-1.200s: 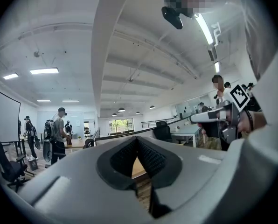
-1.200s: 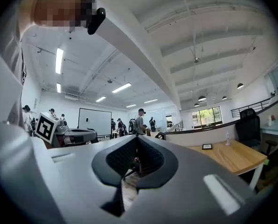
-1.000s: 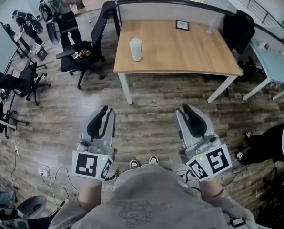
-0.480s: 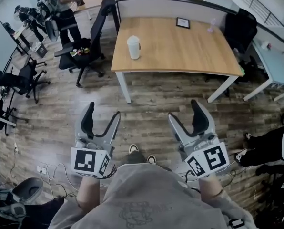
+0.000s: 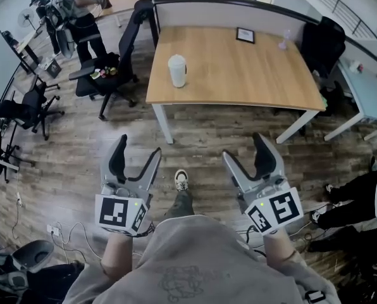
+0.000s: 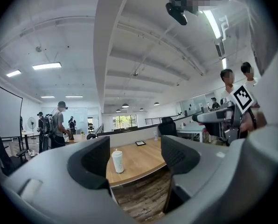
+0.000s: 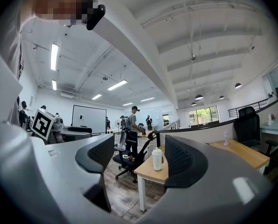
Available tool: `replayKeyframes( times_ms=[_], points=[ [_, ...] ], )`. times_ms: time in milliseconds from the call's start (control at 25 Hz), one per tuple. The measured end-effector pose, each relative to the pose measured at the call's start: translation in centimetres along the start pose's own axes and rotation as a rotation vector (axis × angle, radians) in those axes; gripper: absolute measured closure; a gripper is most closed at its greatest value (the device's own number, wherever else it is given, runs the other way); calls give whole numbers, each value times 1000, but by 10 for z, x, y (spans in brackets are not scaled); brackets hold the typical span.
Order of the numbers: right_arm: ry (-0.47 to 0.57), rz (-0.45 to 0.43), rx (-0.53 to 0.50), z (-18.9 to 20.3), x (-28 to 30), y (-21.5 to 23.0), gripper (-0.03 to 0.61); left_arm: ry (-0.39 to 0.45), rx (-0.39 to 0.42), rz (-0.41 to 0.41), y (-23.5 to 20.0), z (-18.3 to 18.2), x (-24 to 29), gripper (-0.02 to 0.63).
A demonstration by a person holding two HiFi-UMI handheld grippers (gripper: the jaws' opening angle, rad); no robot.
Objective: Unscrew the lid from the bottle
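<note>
Left tongs (image 5: 136, 147) and right tongs (image 5: 245, 149) are hanging spread and empty over the floor (image 5: 201, 135), apparently readying to approach, while the bottle (image 5: 177, 70) is standing capped on the table (image 5: 252, 75), well apart.

The lid (image 5: 176, 59) of the bottle (image 5: 176, 72) is too small to show detail.

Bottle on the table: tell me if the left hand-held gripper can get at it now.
Probably not yet. The bottle stands on the table well ahead of the left hand-held gripper, floor between them. Nothing blocks the way; its jaws stand open, empty, but it must be carried closer.
</note>
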State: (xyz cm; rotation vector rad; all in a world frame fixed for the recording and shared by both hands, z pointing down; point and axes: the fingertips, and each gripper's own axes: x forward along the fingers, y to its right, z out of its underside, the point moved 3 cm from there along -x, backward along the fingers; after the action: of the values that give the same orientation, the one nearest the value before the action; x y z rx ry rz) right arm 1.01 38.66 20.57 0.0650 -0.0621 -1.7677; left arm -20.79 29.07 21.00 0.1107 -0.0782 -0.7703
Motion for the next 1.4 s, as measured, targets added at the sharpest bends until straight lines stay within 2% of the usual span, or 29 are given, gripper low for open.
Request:
replayKeyframes(
  times_ms=[400, 760, 1040, 1400],
  points=[
    [-39, -2, 10, 6, 95, 43, 250, -34, 1, 36, -47, 15, 93, 272],
    [-80, 28, 18, 6, 205, 80, 250, -71, -17, 89, -116, 31, 192, 267],
    [-93, 44, 12, 5, 282, 93, 250, -61, 0, 143, -167, 35, 252, 265],
    [-100, 18, 29, 11, 330, 112, 250, -78, -2, 159, -187, 49, 298, 265]
  ],
)
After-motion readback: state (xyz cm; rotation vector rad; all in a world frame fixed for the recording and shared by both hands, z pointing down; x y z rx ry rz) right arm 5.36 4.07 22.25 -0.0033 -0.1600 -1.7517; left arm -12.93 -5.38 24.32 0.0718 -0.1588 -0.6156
